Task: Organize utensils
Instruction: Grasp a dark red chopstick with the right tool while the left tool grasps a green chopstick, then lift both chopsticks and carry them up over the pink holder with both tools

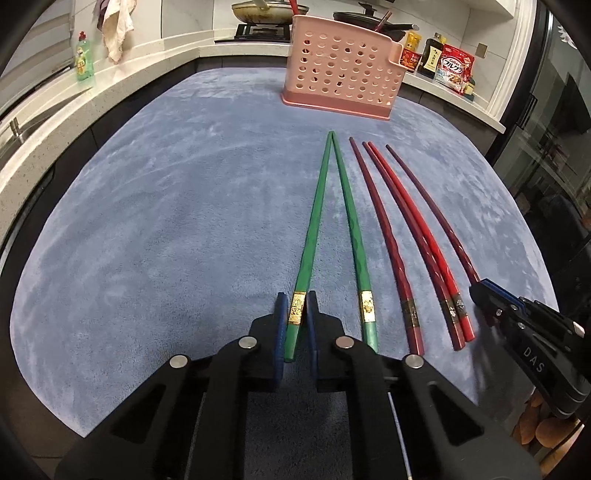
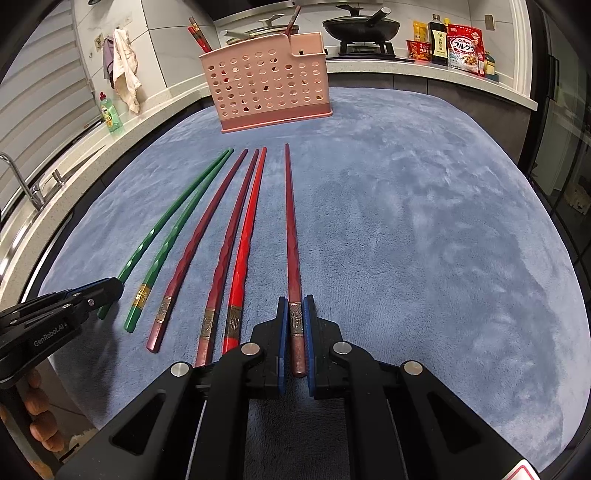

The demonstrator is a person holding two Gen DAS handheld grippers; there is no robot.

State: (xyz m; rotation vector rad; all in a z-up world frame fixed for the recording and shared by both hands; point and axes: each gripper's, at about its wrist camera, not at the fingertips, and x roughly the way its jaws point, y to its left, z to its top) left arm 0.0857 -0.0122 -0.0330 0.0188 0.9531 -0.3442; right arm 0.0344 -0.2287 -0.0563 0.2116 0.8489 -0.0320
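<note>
Several chopsticks lie side by side on a blue mat (image 1: 166, 221). My left gripper (image 1: 297, 308) is shut on the thick end of the leftmost green chopstick (image 1: 314, 221); a second green chopstick (image 1: 351, 229) lies beside it. My right gripper (image 2: 295, 314) is shut on the thick end of the rightmost dark red chopstick (image 2: 291, 229). Between them lie two dark red chopsticks (image 2: 199, 236) and a bright red chopstick (image 2: 249, 229). A pink perforated utensil holder (image 1: 343, 70) stands at the mat's far end and holds some chopsticks; it also shows in the right wrist view (image 2: 267, 81).
A counter runs round the mat, with a green dish-soap bottle (image 1: 84, 57), a hanging cloth (image 1: 116, 29), a stove with pans (image 1: 269, 14), and sauce bottles and a cereal bag (image 1: 454, 68). A sink tap (image 2: 18, 177) is at the left.
</note>
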